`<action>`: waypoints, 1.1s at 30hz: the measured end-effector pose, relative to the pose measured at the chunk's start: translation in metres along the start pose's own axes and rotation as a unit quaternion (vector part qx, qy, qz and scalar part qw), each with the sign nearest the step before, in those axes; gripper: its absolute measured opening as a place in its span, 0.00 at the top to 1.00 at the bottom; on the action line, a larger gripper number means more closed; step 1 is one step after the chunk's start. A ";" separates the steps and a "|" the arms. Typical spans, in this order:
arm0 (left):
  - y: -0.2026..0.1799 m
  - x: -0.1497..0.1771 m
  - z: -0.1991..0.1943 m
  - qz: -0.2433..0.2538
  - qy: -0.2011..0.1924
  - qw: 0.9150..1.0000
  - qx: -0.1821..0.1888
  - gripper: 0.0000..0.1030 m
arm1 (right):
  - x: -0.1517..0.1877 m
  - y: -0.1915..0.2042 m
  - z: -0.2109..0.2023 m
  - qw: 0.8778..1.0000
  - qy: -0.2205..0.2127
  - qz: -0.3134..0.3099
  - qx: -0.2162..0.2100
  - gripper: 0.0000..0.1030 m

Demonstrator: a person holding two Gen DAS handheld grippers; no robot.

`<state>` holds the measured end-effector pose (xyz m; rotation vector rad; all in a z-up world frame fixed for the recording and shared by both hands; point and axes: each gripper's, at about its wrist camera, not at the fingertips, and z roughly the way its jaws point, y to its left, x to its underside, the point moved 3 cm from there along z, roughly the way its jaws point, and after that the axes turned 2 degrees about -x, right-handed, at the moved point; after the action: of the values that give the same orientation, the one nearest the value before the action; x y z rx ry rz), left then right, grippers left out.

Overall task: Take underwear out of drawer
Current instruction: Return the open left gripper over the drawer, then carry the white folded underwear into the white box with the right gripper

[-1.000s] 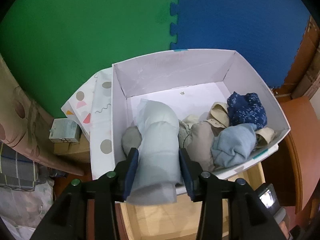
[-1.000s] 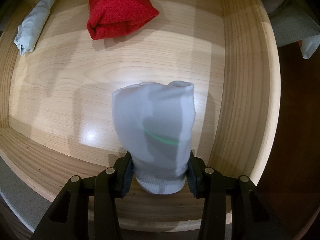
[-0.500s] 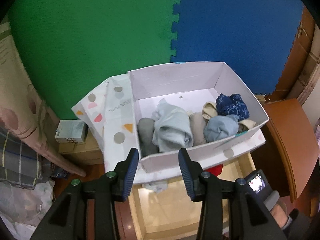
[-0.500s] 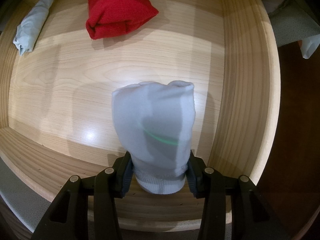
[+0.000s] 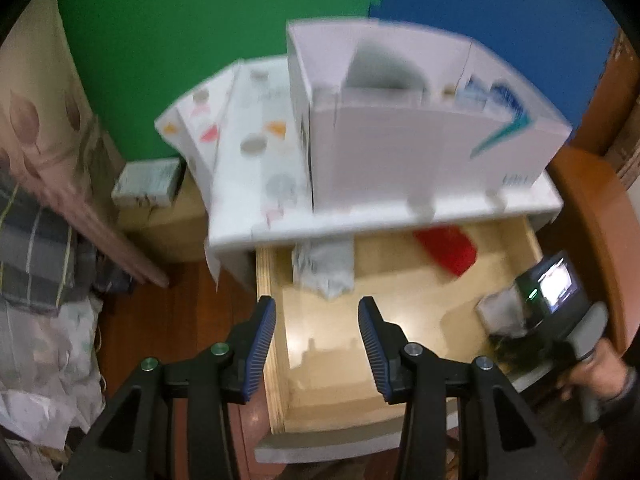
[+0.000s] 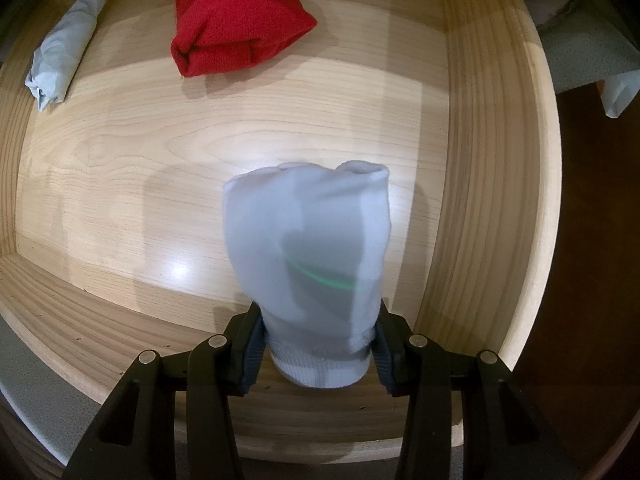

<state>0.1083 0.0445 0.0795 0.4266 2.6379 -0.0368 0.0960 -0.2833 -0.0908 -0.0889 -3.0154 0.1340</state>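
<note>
Left wrist view: the left gripper (image 5: 316, 340) is spread open and empty above the open wooden drawer (image 5: 400, 360). A white box (image 5: 400, 160) sits on the cabinet top behind it.

Right wrist view: the right gripper (image 6: 318, 354) clamps a pale grey rolled underwear (image 6: 308, 260) over the drawer floor. A red roll (image 6: 236, 28) and a light blue roll (image 6: 64, 64) lie at the far end.
</note>
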 end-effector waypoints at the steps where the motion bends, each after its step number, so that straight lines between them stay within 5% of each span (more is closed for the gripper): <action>1: -0.001 0.009 0.010 0.001 0.008 1.000 -0.004 0.58 | 0.000 0.000 0.000 1.000 0.000 0.000 0.000 0.60; 15: -0.006 0.060 0.079 -0.052 0.047 0.997 0.008 0.58 | 0.002 0.005 0.003 1.000 0.000 0.001 0.001 0.60; 33: -0.001 0.062 0.085 -0.084 0.033 0.996 0.000 0.58 | 0.013 0.010 0.006 1.000 -0.020 -0.004 -0.003 0.60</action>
<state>0.0931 0.0534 -0.0242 0.2082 2.7321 -0.0785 0.0826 -0.2734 -0.0962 -0.0772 -3.0551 0.1267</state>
